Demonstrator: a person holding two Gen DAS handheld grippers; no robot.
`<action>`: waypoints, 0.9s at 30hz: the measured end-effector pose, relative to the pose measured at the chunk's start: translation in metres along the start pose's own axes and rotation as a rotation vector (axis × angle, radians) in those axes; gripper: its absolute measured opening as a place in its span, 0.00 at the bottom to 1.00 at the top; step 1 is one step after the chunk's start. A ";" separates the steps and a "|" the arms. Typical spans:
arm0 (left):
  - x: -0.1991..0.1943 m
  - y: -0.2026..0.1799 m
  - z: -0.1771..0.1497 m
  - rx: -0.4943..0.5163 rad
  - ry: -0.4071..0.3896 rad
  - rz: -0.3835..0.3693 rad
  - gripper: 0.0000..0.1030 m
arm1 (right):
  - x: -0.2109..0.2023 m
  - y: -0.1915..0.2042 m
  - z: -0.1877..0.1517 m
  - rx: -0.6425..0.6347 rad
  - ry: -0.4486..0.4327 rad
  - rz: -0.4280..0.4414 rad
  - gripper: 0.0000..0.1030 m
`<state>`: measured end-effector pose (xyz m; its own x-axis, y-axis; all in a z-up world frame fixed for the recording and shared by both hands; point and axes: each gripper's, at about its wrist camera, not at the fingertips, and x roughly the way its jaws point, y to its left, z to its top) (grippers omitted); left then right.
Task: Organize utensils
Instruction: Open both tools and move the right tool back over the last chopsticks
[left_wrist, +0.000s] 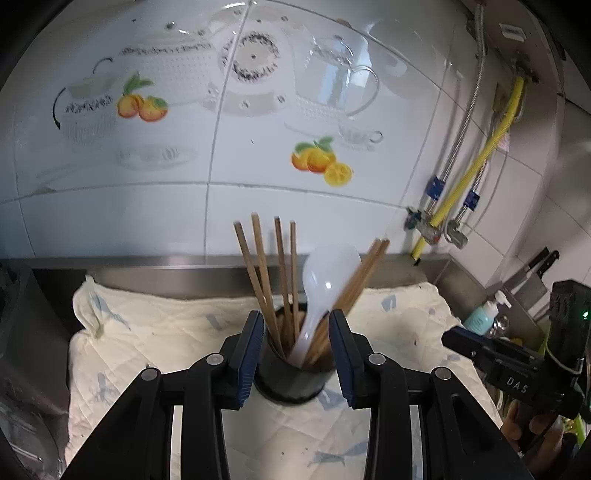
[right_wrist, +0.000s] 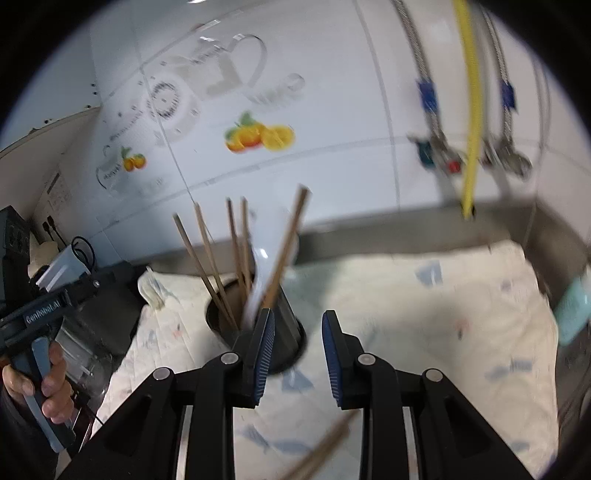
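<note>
A black utensil cup (left_wrist: 291, 380) stands on a white cloth (left_wrist: 155, 332). It holds several wooden chopsticks (left_wrist: 264, 269) and a white plastic spoon (left_wrist: 325, 280). My left gripper (left_wrist: 295, 354) is shut on the cup, one pad on each side. In the right wrist view the cup (right_wrist: 284, 339) with its chopsticks (right_wrist: 207, 266) and spoon (right_wrist: 266, 254) sits just left of my right gripper (right_wrist: 298, 354), which is open and empty. A loose pair of chopsticks (right_wrist: 321, 450) lies on the cloth below the right gripper.
A tiled wall (left_wrist: 258, 110) and a steel ledge (left_wrist: 166, 271) stand behind the cloth. Hoses and valves (left_wrist: 439, 221) hang at the right. A soap bottle (left_wrist: 484, 314) and knives (left_wrist: 532, 277) stand at the far right. A dark appliance (right_wrist: 14, 236) stands left.
</note>
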<state>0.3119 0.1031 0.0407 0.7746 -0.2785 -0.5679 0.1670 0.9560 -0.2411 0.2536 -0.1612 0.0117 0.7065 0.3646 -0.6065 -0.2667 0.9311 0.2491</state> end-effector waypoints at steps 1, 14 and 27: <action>0.001 -0.003 -0.004 0.002 0.010 -0.001 0.39 | 0.000 -0.006 -0.006 0.018 0.016 -0.007 0.29; 0.011 -0.016 -0.031 0.017 0.066 -0.019 0.39 | 0.033 -0.024 -0.091 0.076 0.266 -0.030 0.24; 0.025 -0.008 -0.045 0.022 0.113 -0.017 0.39 | 0.069 -0.029 -0.120 0.151 0.361 -0.071 0.16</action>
<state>0.3022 0.0843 -0.0067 0.6982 -0.3023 -0.6489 0.1943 0.9525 -0.2347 0.2318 -0.1617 -0.1281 0.4363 0.3063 -0.8461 -0.1076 0.9513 0.2890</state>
